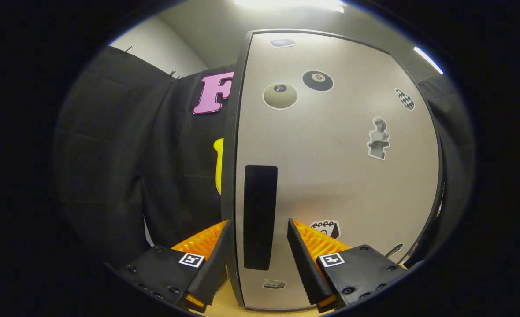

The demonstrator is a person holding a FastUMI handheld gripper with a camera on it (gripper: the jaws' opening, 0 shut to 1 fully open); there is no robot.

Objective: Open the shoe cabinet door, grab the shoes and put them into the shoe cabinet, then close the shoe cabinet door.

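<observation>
Shoe cabinet door (330, 167) closed, at 12 o'clock dead ahead. Tongs (260, 229) spread open, straddling door's left edge and dark recessed handle (260, 215), nothing gripped. Task barely begun: door unopened, loading shoes, closing remain.

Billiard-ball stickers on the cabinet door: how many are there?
2. A cream round billiard-ball sticker and a black round eight-ball sticker sit side by side high on the pale shoe cabinet door, above the dark vertical handle between the open gripper fingers.
</observation>
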